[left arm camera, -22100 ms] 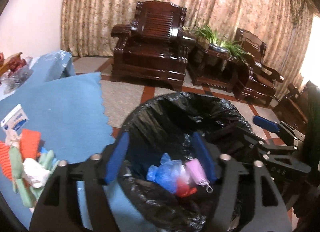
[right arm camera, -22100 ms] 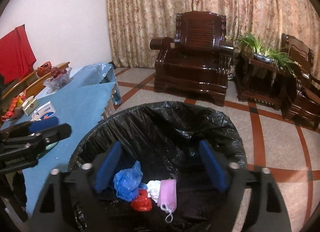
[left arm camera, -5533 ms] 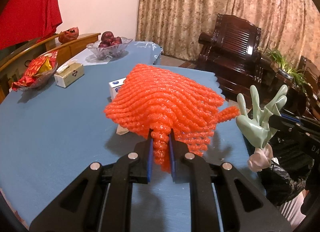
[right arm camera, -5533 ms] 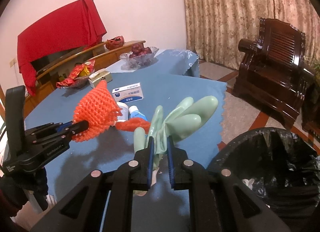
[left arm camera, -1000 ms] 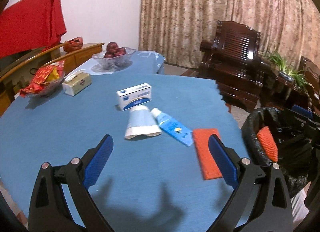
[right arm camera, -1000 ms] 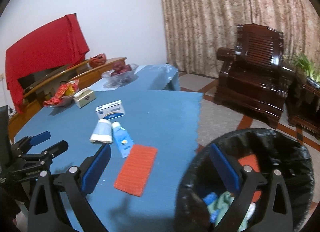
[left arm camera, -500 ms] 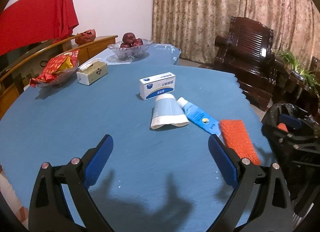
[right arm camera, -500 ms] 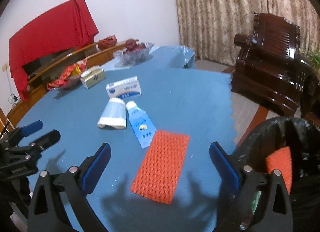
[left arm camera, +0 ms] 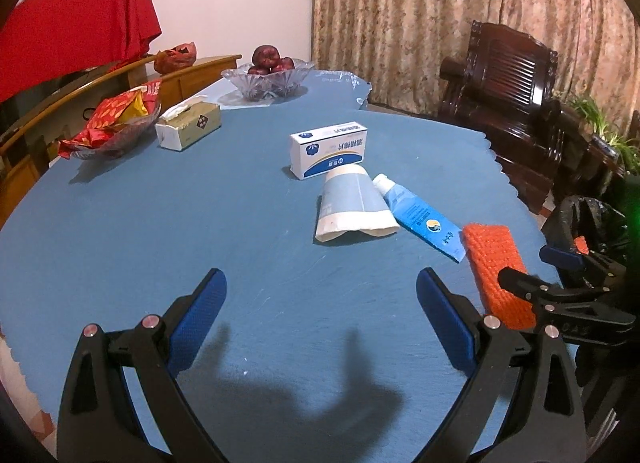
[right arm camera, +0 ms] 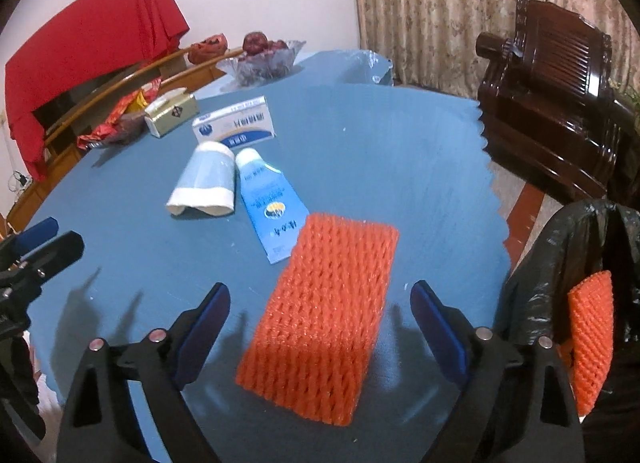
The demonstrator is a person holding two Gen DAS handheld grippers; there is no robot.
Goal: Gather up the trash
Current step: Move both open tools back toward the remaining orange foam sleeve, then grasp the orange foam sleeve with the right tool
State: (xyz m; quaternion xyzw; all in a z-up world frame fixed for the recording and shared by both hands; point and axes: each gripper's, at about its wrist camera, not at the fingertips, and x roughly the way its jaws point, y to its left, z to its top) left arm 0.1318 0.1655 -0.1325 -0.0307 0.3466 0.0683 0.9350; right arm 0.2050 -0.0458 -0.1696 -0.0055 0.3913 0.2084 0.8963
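Two blue pads (right arm camera: 208, 323) of my right gripper (right arm camera: 320, 327) are standing wide on either side of the orange foam net (right arm camera: 320, 315), and they are closing in without touching it yet. I am straddling the net across its short width because, I judge, that soft mesh will crush into a firm pinch there. It is lying flat on the blue table (right arm camera: 400, 151), near the right edge, so the carry to the black trash bag (right arm camera: 560, 263) just off that edge will be short. Another orange net (right arm camera: 592, 339) is already hanging inside the bag's rim.

My left gripper (left arm camera: 320, 327) is hovering over bare cloth nearer the middle, fingers spread and nothing between them. I am keeping it aimed toward the squashed paper cup (left arm camera: 352, 203) and the blue tube (left arm camera: 420, 219), which are lying side by side further out; these look like the next pieces of rubbish. Beyond them the white and blue box (left arm camera: 328, 149) is standing on its long edge.

Far left, the tissue box (left arm camera: 188, 125), the snack dish (left arm camera: 112, 123) and the fruit bowl (left arm camera: 268, 77) are sitting well apart from the litter; I am treating them as belongings to leave alone.
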